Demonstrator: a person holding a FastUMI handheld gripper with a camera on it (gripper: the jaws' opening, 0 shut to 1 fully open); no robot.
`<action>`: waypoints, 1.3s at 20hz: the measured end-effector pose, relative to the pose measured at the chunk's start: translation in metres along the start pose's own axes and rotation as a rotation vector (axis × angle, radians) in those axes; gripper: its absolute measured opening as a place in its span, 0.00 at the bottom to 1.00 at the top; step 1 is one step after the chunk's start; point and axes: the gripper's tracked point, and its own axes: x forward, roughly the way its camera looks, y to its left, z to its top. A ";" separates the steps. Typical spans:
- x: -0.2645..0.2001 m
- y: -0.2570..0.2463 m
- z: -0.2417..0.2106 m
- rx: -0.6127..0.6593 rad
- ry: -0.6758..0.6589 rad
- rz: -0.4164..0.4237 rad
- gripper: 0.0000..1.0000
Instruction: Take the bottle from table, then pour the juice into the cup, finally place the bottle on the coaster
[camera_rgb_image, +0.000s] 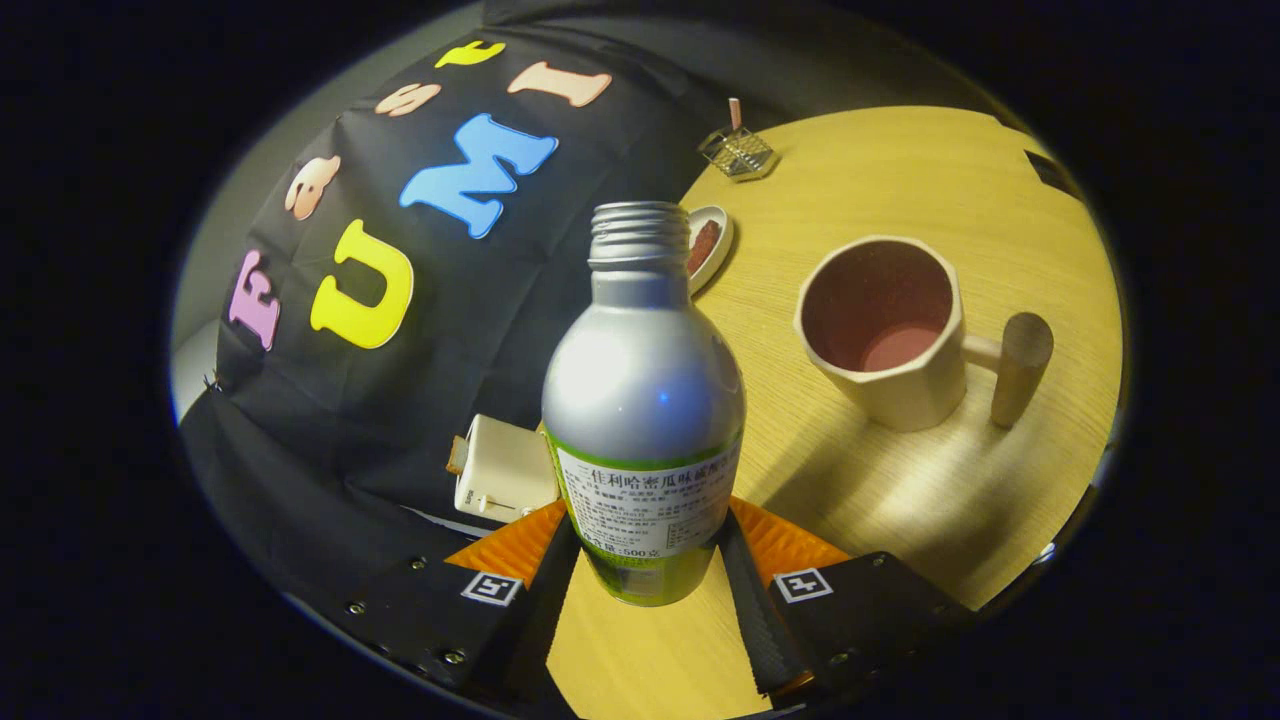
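Now hand-held gripper (645, 545) tight on bottle (645, 400)

So we've got a silver bottle (643, 380) with a white label edged in bright green, and the green carries on round its base. The cup (880, 330) is cream outside, dusty pink inside, with a light wood handle. The counter (900, 180) is pale yellowish wood grain. There's a white dish (712, 245) with something reddish-brown in it, plus a shiny metal wire basket (738, 152).

bottle (643, 400) between tool (645, 545) fingers, cup (885, 335) right
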 end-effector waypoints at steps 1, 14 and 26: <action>0.002 0.001 0.001 -0.041 -0.021 -0.008 0.77; 0.047 0.015 0.026 -0.409 -0.185 -0.107 0.77; 0.095 -0.002 0.043 -0.591 -0.234 -0.184 0.77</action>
